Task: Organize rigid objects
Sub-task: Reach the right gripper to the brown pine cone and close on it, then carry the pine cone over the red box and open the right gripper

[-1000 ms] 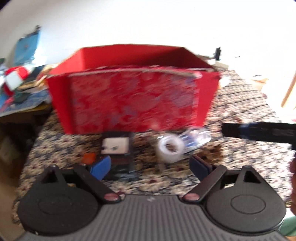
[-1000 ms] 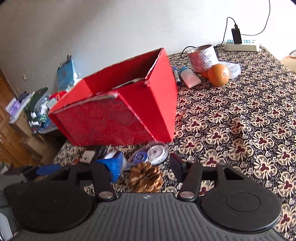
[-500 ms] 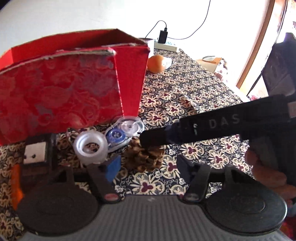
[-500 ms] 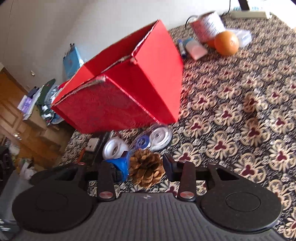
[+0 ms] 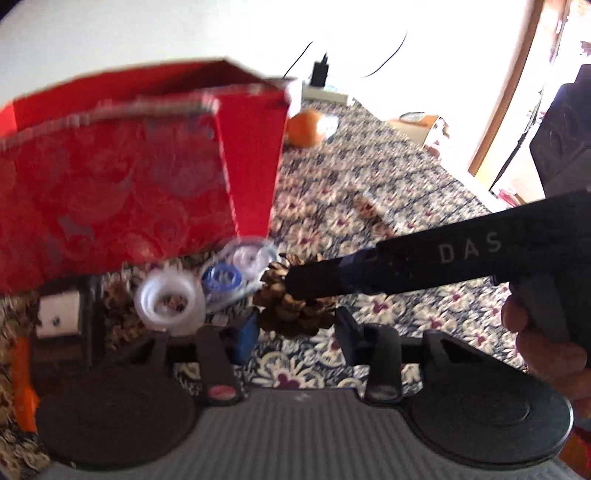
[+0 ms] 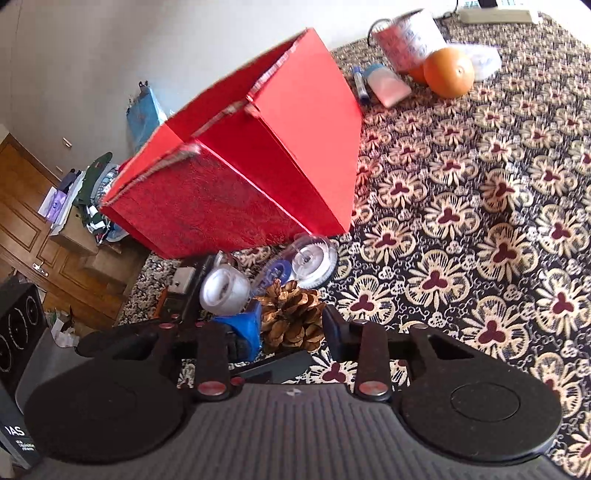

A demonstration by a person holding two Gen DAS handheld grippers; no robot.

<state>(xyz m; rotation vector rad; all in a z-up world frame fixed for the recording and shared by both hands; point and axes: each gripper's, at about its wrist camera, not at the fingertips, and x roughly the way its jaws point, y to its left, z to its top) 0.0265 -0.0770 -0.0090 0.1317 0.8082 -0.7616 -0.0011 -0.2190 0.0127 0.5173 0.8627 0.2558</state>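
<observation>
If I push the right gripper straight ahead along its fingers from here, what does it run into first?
The pine cone: it already sits between the closing jaws of the right gripper. Beyond it lie the clear tape dispenser and, probably, the red box, though depth is hard to judge.

A table covered in a dark cloth (image 6: 480, 229) with cream and maroon flowers carries everything. A red box (image 6: 258, 155) stands at its left, and near its front corner lie a pine cone (image 6: 291, 317), a clear tape roll (image 6: 223, 290), a clear and blue tape dispenser (image 6: 303, 258), and, further left, a dark block with a white label (image 6: 183, 277) and something orange (image 5: 24, 380). Far off at the right lie an orange (image 6: 448, 72), a patterned tin (image 6: 408, 37), a pink bottle (image 6: 388, 86), a blue-capped pen (image 6: 359, 83) and a white power strip (image 6: 495, 14).
</observation>
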